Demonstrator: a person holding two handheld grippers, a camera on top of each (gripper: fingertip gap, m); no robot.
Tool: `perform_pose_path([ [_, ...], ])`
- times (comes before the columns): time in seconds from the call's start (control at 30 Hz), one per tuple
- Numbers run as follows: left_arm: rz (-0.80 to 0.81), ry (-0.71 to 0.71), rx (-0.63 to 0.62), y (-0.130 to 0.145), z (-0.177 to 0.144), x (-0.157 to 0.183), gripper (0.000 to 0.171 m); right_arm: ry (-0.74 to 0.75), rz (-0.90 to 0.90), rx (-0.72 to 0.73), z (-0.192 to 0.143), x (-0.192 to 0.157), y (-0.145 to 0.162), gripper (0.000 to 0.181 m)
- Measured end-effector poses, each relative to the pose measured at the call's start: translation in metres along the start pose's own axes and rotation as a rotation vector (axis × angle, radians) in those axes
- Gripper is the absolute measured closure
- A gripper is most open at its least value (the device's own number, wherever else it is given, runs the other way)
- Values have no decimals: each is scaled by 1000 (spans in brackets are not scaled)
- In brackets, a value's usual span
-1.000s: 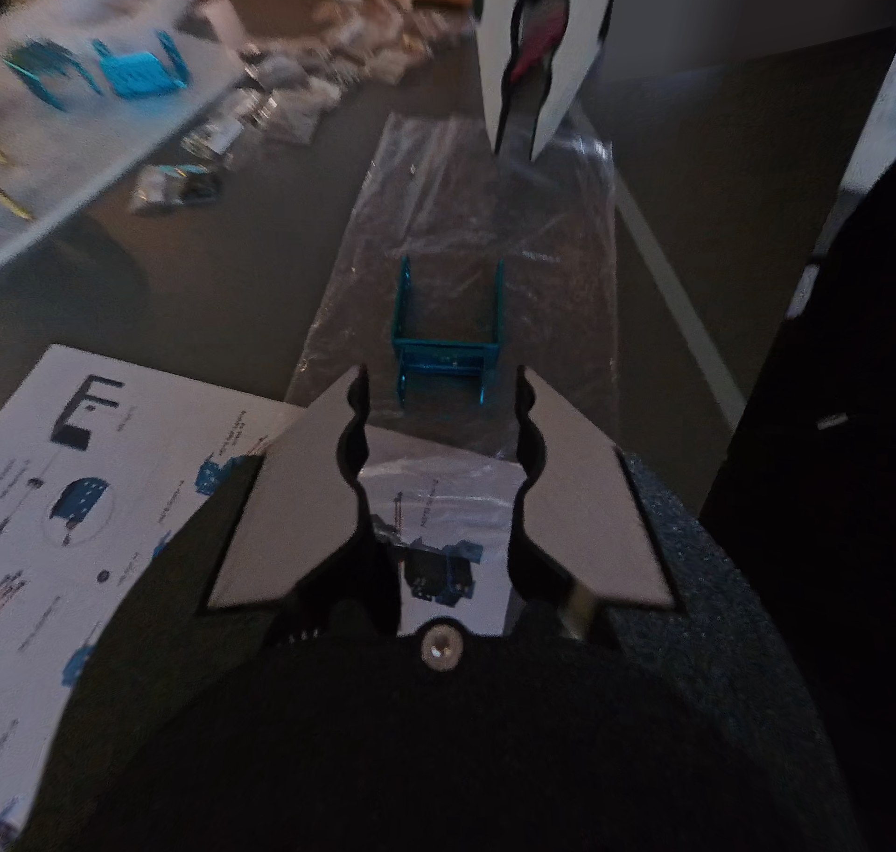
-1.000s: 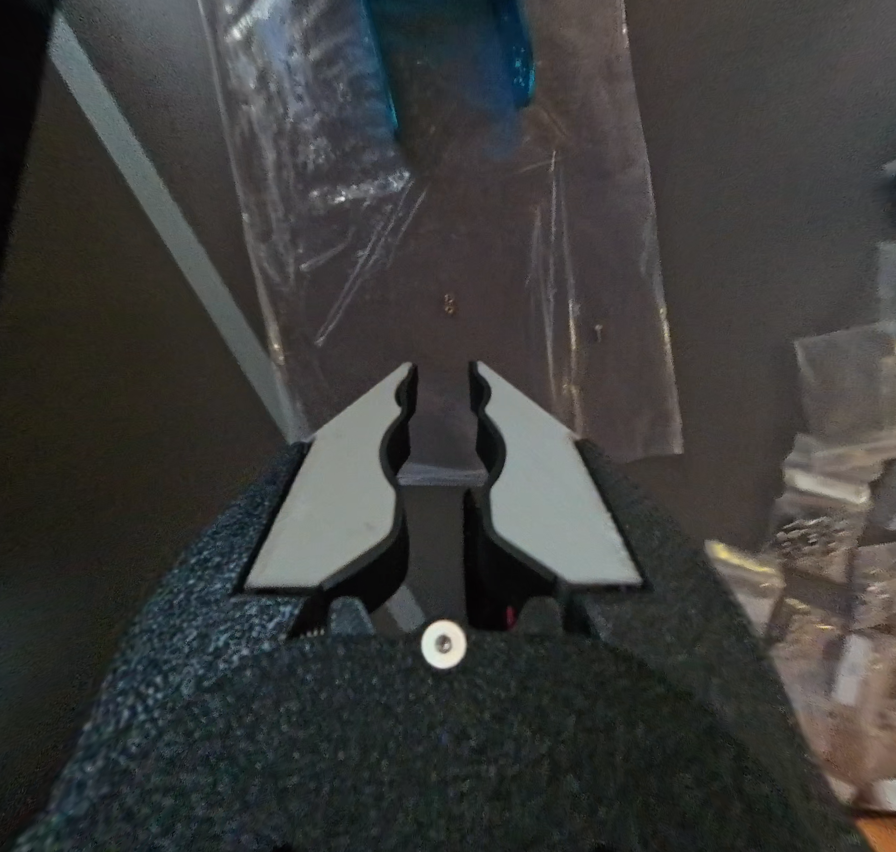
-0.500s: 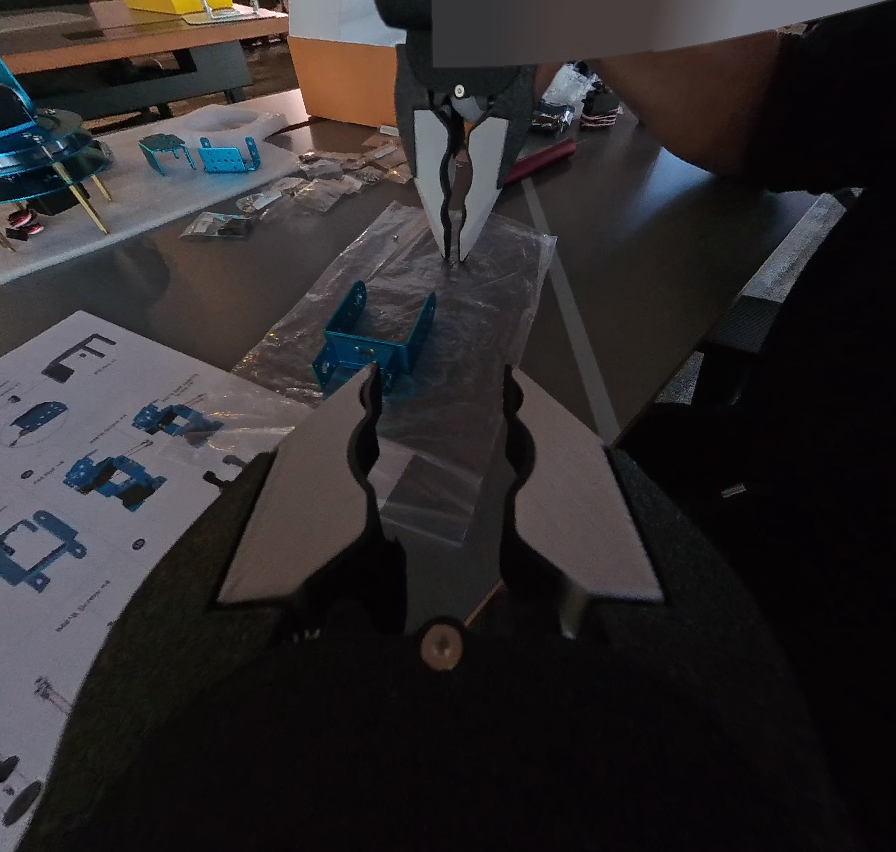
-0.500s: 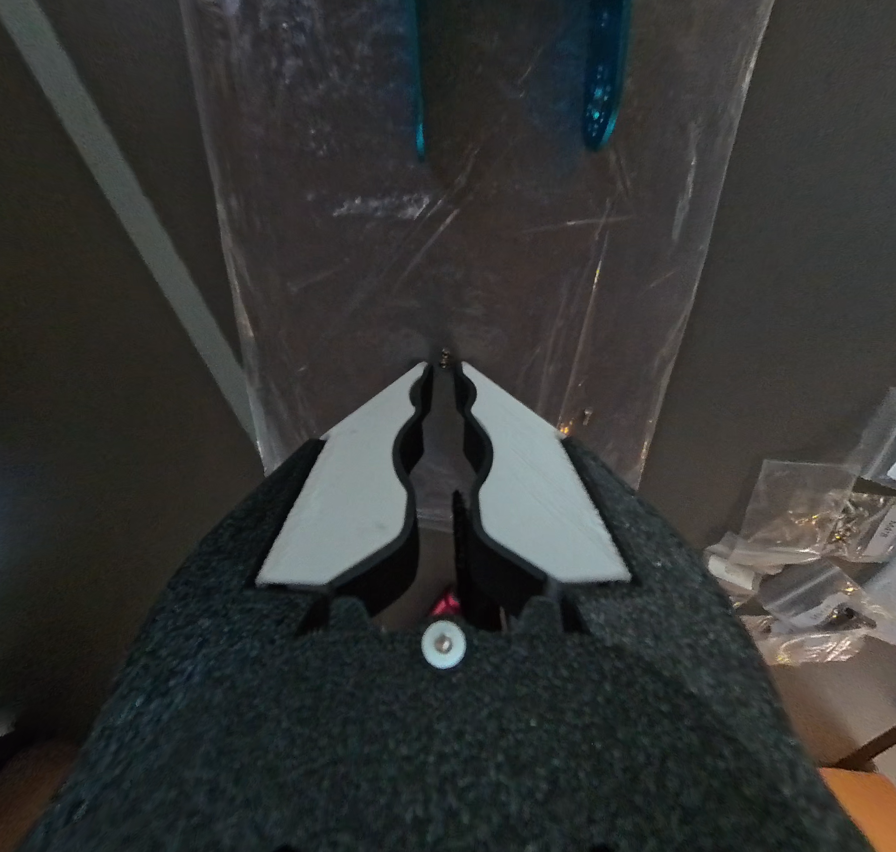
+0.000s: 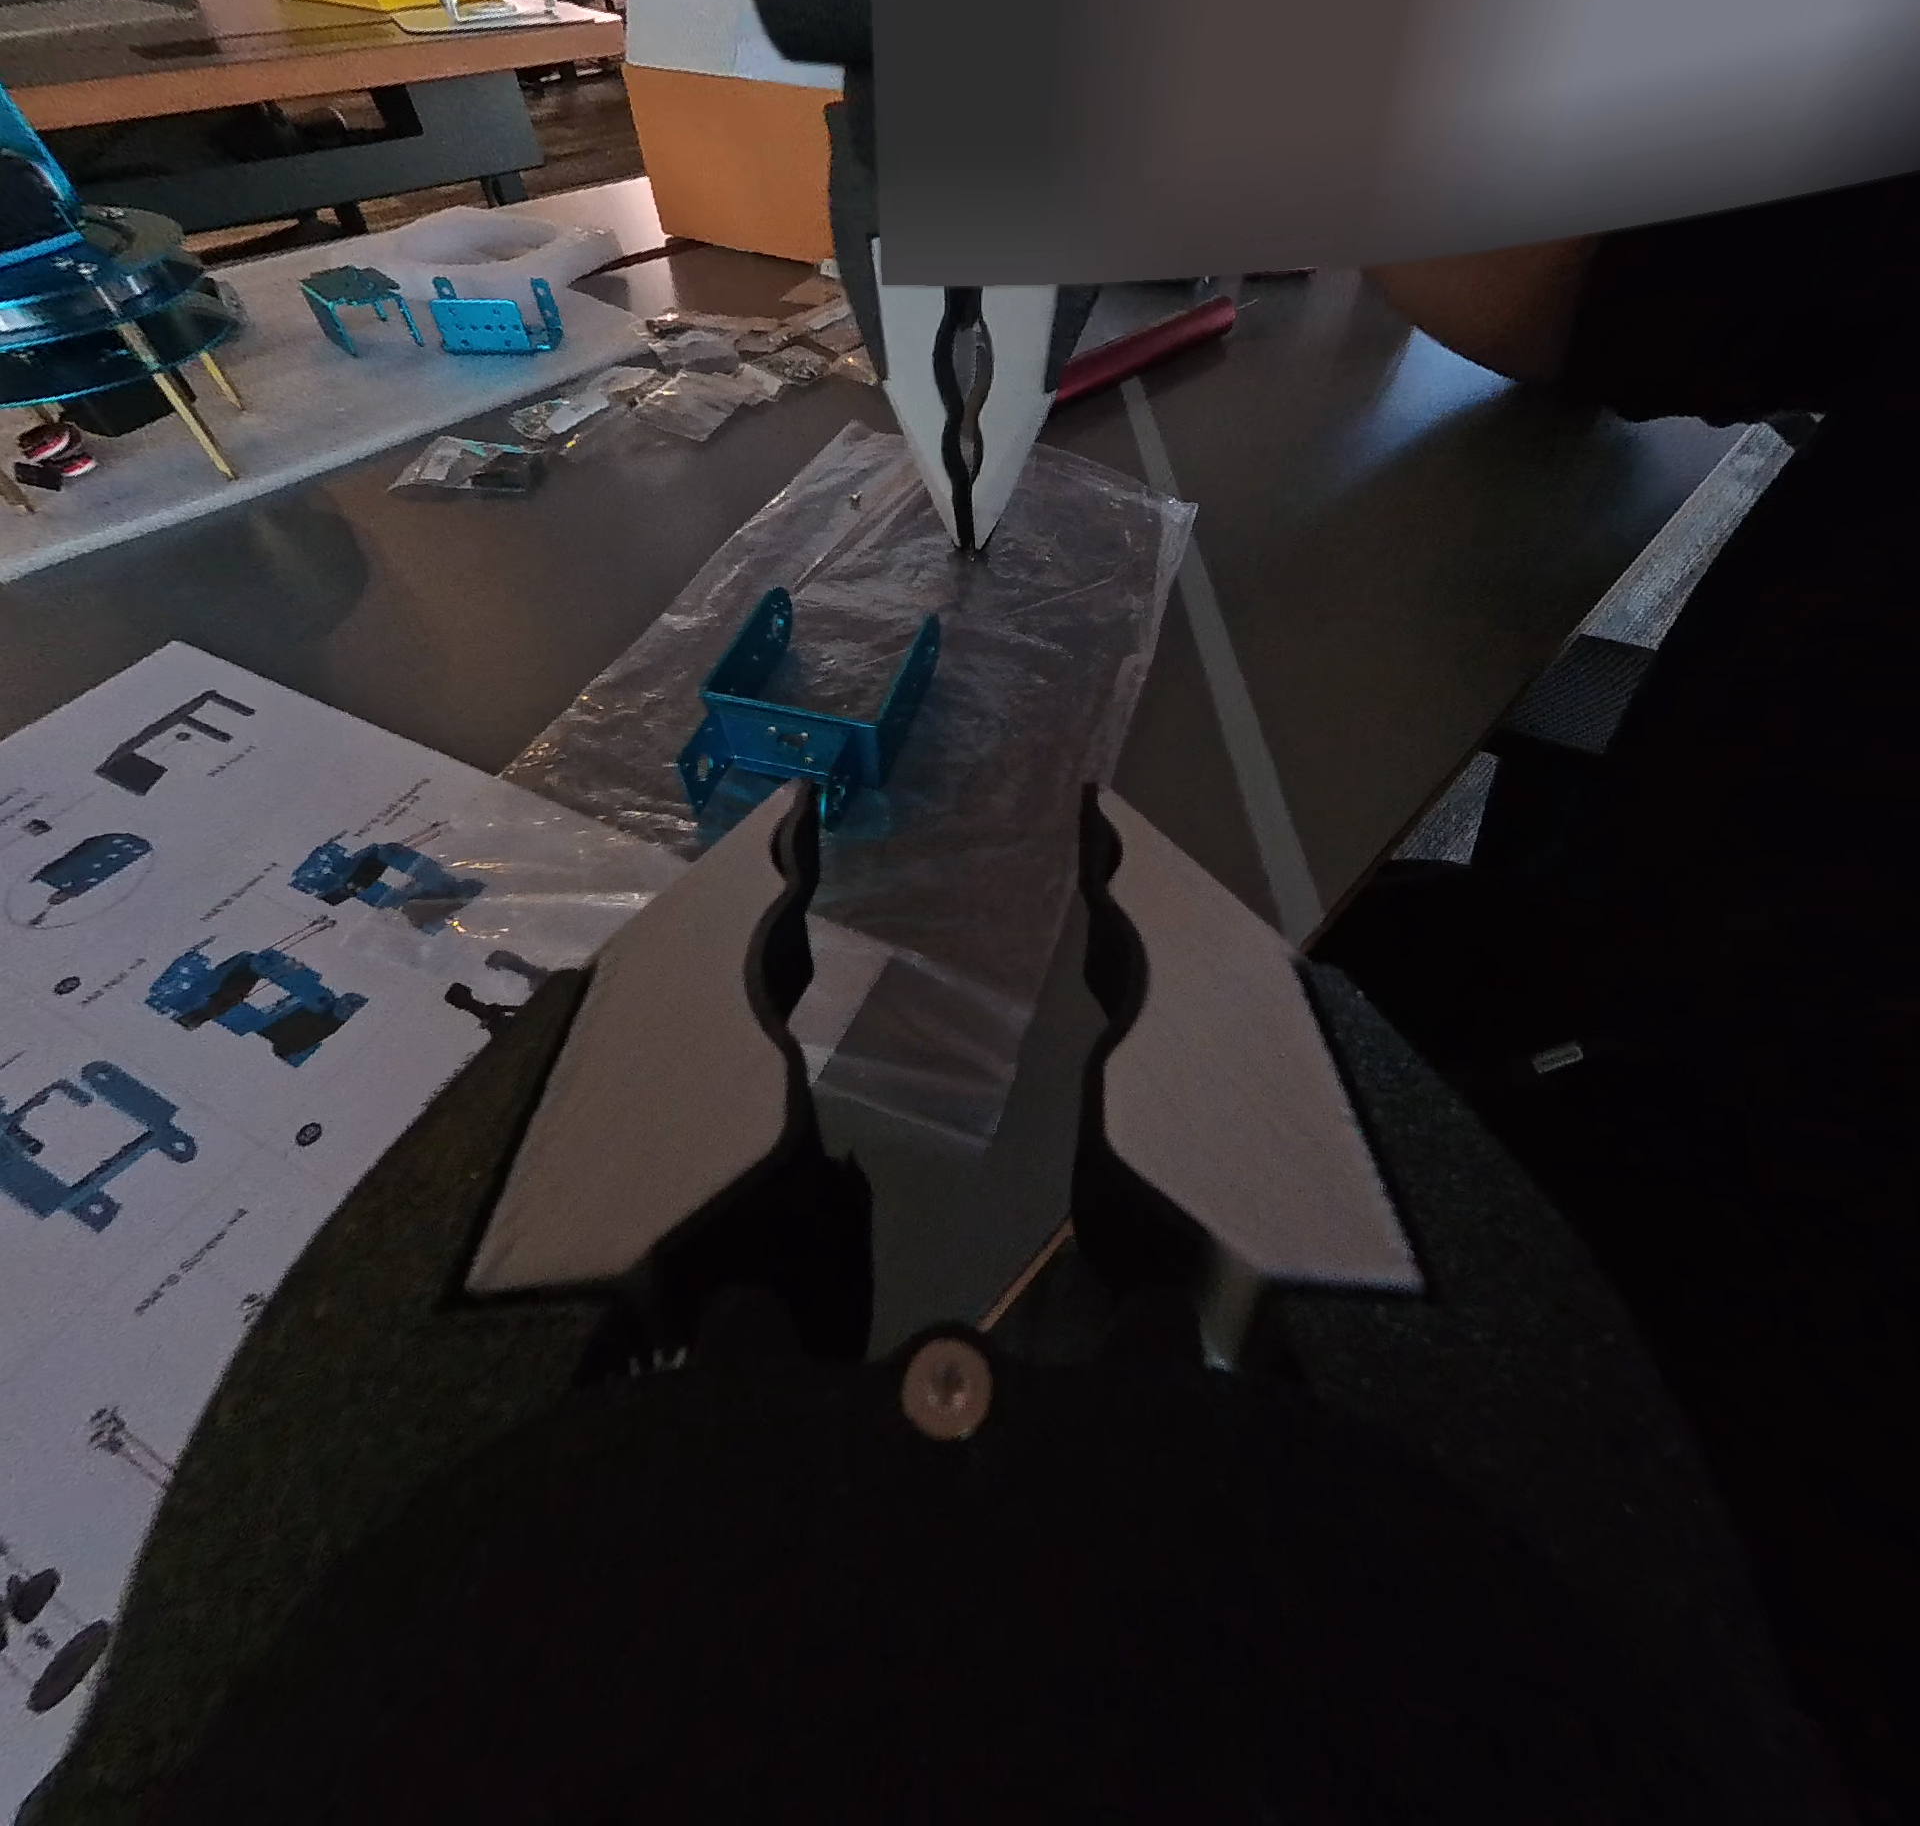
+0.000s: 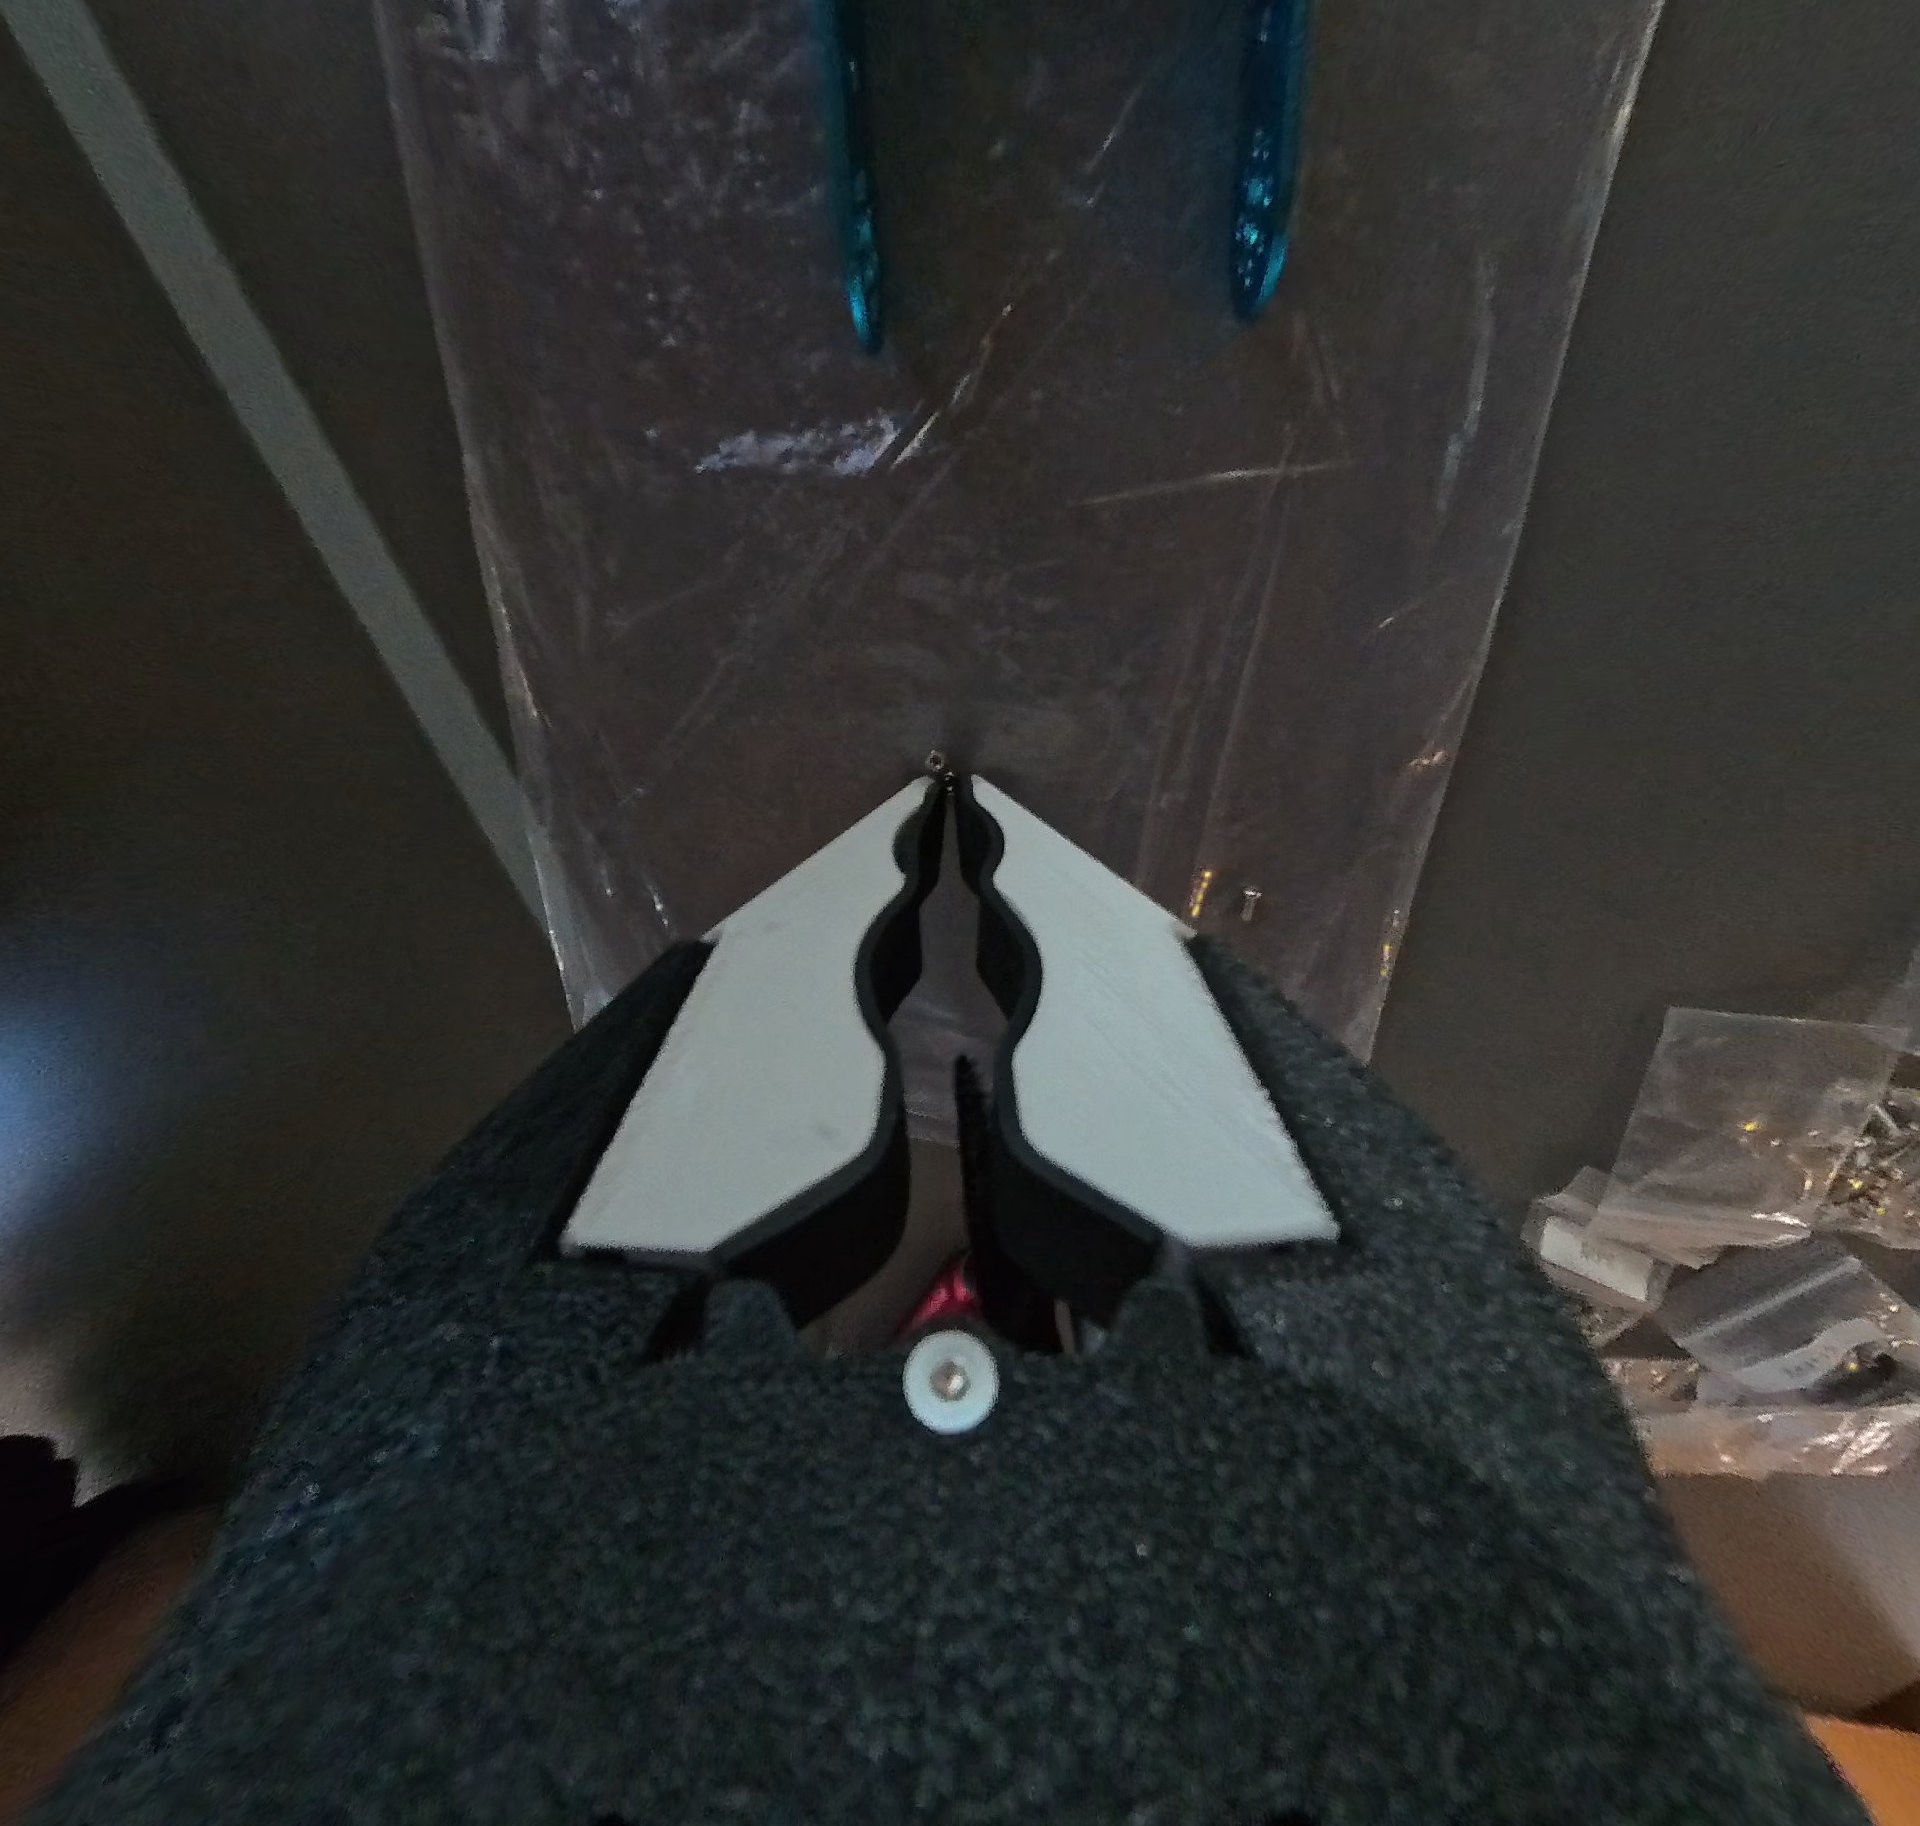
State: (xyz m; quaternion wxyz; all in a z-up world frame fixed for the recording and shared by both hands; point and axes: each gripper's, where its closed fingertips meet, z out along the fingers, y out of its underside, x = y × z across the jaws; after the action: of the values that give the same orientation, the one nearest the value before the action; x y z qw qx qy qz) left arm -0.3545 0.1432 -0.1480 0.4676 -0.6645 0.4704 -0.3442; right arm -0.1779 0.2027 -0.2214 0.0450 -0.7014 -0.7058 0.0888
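Observation:
A blue metal U-bracket (image 5: 800, 737) stands on a clear plastic bag (image 5: 1018, 737) on the dark table. My left gripper (image 5: 940, 800) is open and empty, just short of the bracket, with its left fingertip close to the bracket's near corner. My right gripper (image 5: 968, 540) points down onto the far part of the bag, its jaws closed at the tips. In the right wrist view my right gripper (image 6: 948, 784) pinches a tiny screw (image 6: 940, 762) on the bag (image 6: 1039, 529). The bracket's two arms (image 6: 857, 166) lie beyond it.
A printed instruction sheet (image 5: 208, 945) lies at the left. Small bags of hardware (image 5: 665, 405) (image 6: 1766, 1309), a loose screw (image 6: 1250, 903), a red tool (image 5: 1143, 348), a white foam tray with blue brackets (image 5: 488, 316) and an orange-and-white box (image 5: 727, 166) lie farther off. The table edge (image 5: 1351, 924) runs at the right. My right fingertips sit around 20 centimetres from my left ones. The blue metal U-bracket (image 5: 800, 737) is about 8 centimetres from my left fingertips.
My right gripper has come down to the small screw on the bag and closed its tips on it. My left gripper has drawn back and tilted up, staying open.

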Motion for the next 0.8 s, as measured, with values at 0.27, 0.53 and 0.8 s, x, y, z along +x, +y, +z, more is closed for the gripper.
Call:
perform_pose_path([
  [0.27, -7, -36, -78, 14, 14, -14, 123, -4, -18, 114, -1, 2, 2, 181],
  [0.53, -12, 6, -117, 15, 28, -15, 123, 24, -38, 64, -5, -4, -4, 179],
  [0.8, -34, 10, -121, 21, 26, -18, 123, 3, -21, 10, 1, -2, -1, 178],
])
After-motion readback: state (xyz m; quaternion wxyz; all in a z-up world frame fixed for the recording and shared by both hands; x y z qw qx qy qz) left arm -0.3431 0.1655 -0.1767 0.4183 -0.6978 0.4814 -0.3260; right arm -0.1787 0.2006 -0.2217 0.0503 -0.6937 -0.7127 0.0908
